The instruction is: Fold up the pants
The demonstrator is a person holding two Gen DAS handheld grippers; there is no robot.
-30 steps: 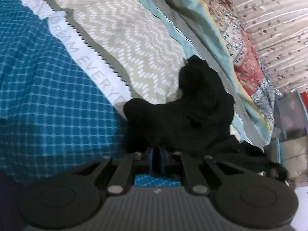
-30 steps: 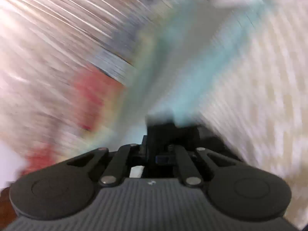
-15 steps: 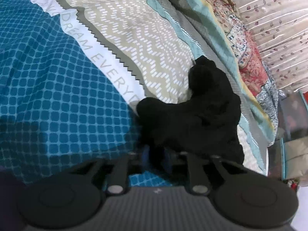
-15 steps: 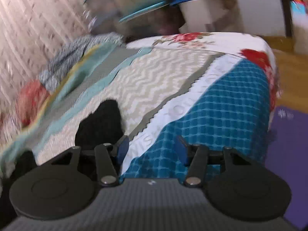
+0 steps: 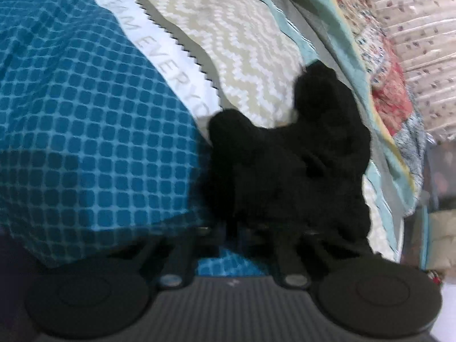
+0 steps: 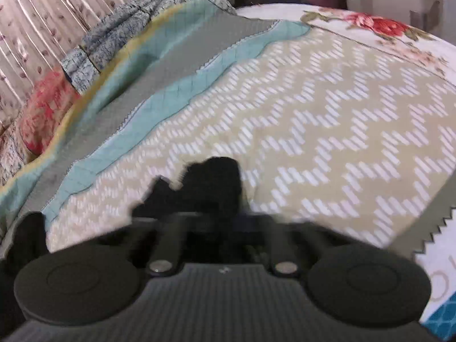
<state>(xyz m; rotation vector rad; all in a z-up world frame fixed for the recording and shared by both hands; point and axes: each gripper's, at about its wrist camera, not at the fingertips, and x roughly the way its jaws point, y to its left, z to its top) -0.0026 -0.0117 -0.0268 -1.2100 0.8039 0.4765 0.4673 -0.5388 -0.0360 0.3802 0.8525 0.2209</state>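
Pants [image 5: 287,156], black and bunched, lie on the patterned bedspread [image 5: 85,119] where its blue checks meet the beige zigzag. In the left wrist view the left gripper [image 5: 250,230] is buried in their near edge as half a second ago, apparently clenched on the cloth, the heap now larger in frame. In the right wrist view the right gripper [image 6: 225,222], spread wide and beside the pants half a second ago, now sits in dark fabric [image 6: 205,185]; whether it grips I cannot tell.

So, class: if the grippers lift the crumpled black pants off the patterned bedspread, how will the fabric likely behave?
The crumpled black pants lie in soft lumps, so they will probably flop and sag. The fabric bunches at the left gripper, so it likely drapes. It should not roll on the patterned bedspread.
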